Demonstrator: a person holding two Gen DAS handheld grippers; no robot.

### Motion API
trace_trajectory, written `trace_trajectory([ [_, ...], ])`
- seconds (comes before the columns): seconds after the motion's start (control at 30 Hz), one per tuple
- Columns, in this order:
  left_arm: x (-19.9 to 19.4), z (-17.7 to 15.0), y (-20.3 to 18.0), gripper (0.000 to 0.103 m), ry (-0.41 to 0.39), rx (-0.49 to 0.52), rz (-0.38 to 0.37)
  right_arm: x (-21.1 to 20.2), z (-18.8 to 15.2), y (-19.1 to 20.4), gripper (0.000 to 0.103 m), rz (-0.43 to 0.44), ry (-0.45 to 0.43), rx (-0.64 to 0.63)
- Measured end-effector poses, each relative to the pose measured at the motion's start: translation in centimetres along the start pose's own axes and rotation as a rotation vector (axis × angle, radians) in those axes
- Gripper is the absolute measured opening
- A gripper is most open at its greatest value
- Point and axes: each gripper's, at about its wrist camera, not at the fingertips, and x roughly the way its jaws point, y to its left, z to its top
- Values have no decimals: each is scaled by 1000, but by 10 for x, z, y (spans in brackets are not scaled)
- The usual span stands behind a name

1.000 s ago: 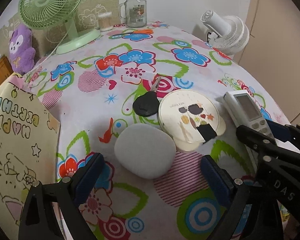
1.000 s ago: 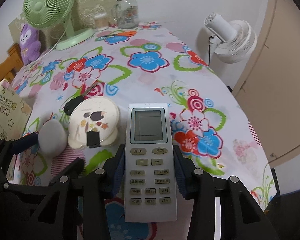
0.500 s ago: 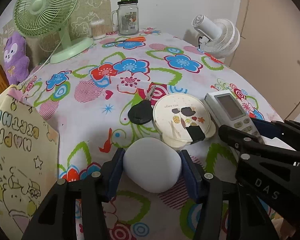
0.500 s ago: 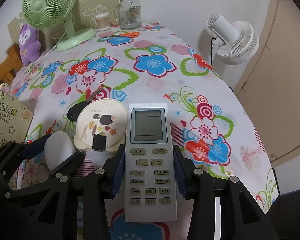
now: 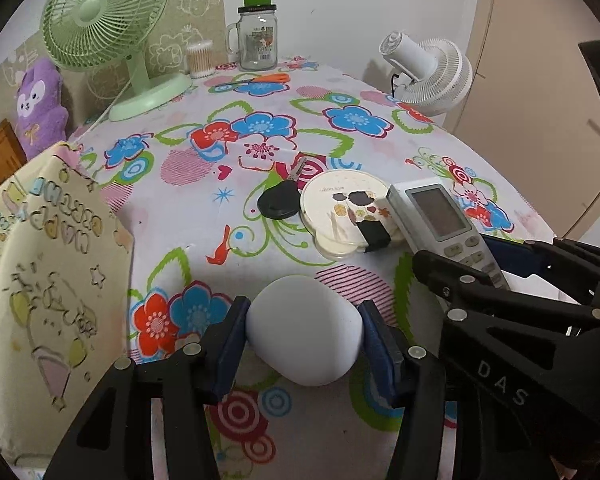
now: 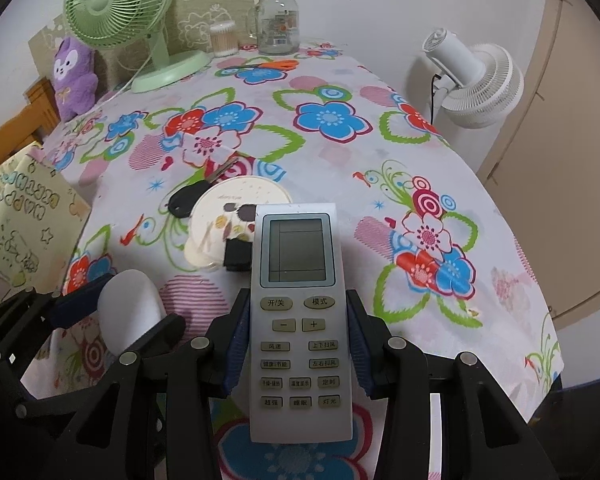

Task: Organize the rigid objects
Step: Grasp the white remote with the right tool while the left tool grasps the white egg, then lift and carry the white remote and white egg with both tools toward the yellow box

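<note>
My left gripper point(image 5: 304, 336) is shut on a white rounded case point(image 5: 305, 330), held just above the flowered tablecloth; the case also shows in the right wrist view point(image 6: 128, 312). My right gripper point(image 6: 298, 336) is shut on a grey remote control point(image 6: 298, 320), lifted over the table; the remote also shows in the left wrist view point(image 5: 440, 220). A round cream compact point(image 5: 346, 210) lies on the cloth between them, partly under the remote's tip. A black car key point(image 5: 280, 202) lies touching the compact's left side.
A yellow birthday gift bag point(image 5: 48, 280) stands at the left. A green desk fan point(image 5: 108, 28), a glass jar point(image 5: 258, 36), cotton swabs point(image 5: 199, 58), orange scissors point(image 5: 260, 79) and a purple plush point(image 5: 42, 108) are at the back. A white fan point(image 5: 428, 72) stands beyond the right edge.
My left gripper closed on the white case and raised it slightly. My right gripper lifted the remote, its tip now over the compact's edge.
</note>
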Motion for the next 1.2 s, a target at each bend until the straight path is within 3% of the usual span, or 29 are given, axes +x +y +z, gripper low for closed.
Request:
trace_trajectory([
  [1.2,-92,-16,-10,57,-115,18,64,-93,-20,15,47,8,-122,-34],
])
